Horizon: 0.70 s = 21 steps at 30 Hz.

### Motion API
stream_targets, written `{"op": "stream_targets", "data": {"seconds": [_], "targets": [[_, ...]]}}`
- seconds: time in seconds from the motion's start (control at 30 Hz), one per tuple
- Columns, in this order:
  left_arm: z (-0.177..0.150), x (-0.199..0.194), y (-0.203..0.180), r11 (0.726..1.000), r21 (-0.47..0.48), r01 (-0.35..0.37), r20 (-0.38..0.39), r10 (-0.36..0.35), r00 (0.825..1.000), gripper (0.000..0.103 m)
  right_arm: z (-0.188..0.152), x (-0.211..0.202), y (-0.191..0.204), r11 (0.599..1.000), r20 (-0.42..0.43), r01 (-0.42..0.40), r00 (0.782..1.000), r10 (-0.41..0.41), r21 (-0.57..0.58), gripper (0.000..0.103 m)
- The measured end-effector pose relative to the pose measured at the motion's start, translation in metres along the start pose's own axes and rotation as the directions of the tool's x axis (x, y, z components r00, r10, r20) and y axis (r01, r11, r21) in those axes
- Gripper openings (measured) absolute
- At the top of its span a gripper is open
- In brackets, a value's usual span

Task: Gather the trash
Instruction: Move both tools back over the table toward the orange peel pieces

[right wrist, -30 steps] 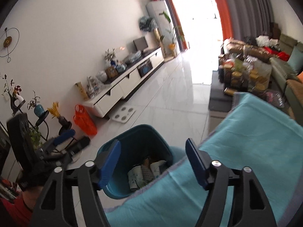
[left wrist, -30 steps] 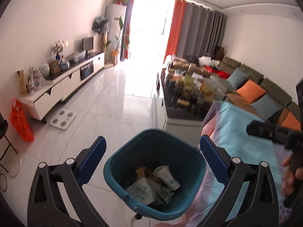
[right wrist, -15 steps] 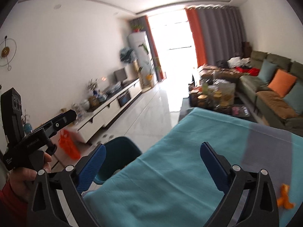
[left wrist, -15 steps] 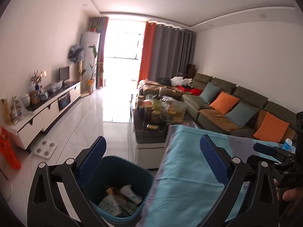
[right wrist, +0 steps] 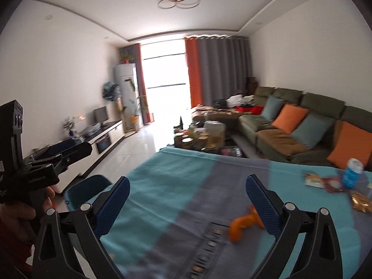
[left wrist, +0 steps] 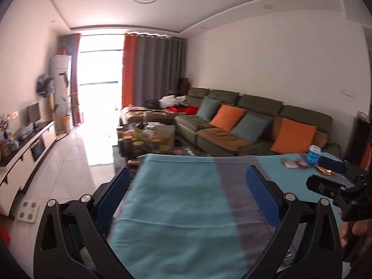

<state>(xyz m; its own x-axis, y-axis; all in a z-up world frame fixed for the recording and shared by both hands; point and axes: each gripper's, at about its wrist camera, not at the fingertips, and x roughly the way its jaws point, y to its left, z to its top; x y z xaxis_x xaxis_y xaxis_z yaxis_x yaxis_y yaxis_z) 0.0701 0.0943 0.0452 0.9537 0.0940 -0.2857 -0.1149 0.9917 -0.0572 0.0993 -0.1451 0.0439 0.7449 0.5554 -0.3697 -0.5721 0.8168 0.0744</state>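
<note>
Above the tablecloth (left wrist: 176,200), both tools gape, empty.

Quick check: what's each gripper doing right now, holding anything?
Left gripper: open, empty, over the teal cloth.
Right gripper: open, empty; orange peel lies on the cloth ahead.

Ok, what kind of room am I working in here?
A home living room, by the look of it: a long sofa with cushions, a TV on a low cabinet, and curtains at a big window.

No legible text or labels.
</note>
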Motion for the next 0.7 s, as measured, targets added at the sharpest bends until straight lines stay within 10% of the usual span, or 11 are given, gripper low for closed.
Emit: {"op": "stream_targets", "data": {"seconds": [0.7], "targets": [[-0.022,0.039,-0.081,0.98,0.086,0.179,-0.064,-0.173,0.983,0.098,-0.037,-0.052,-0.064,0.973,0.04,0.217,0.975,-0.221,0.084,0.096]]}}
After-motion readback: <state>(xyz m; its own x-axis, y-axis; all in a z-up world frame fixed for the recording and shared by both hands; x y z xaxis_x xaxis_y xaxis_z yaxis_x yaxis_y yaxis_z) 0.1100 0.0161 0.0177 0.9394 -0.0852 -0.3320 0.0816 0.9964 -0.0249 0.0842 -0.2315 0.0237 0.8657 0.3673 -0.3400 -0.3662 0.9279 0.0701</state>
